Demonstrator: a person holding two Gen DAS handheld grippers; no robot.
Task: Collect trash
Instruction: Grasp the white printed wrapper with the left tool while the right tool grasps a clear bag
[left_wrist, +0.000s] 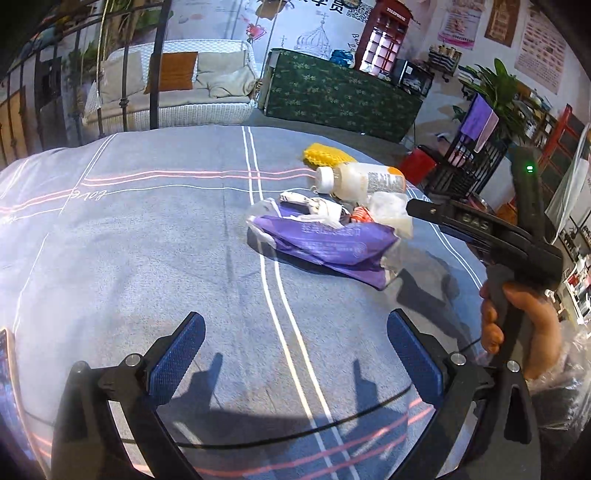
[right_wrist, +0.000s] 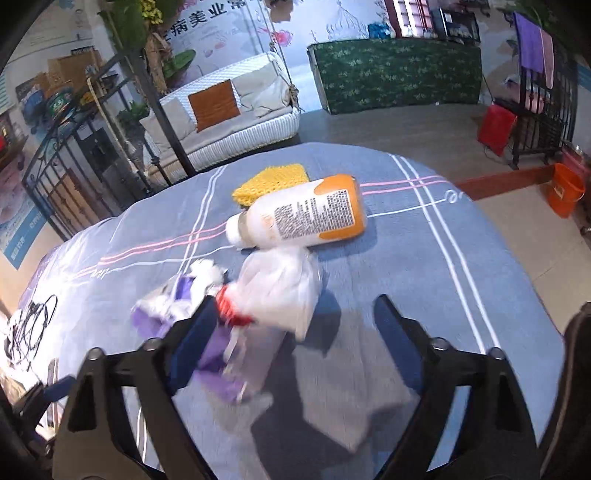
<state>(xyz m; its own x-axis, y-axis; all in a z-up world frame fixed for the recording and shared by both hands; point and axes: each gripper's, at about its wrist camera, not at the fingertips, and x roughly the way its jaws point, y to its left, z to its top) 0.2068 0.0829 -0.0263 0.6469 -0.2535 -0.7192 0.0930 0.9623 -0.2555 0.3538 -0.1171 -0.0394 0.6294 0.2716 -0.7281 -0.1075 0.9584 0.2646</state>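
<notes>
Lying between right tongs (right_wrist: 291, 325): clear wrapper (right_wrist: 280, 291).

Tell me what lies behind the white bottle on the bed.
Behind the white bottle lies a yellow knitted pad flat on the blue bedcover, close against the bottle's far side. The bottle covers the pad's near edge, so whether they touch cannot be seen.

Taking the bottle (right_wrist: 299, 214) as landmark: bare bedspread (left_wrist: 147, 240) lies open to its left and right. Just behind it sits a yellow sponge (right_wrist: 271, 181). In front, touching it, a white plastic wad (right_wrist: 284, 291) and a purple wrapper (left_wrist: 332, 247) crowd the near approach. The right gripper (right_wrist: 291, 325) hangs spread over them.
</notes>
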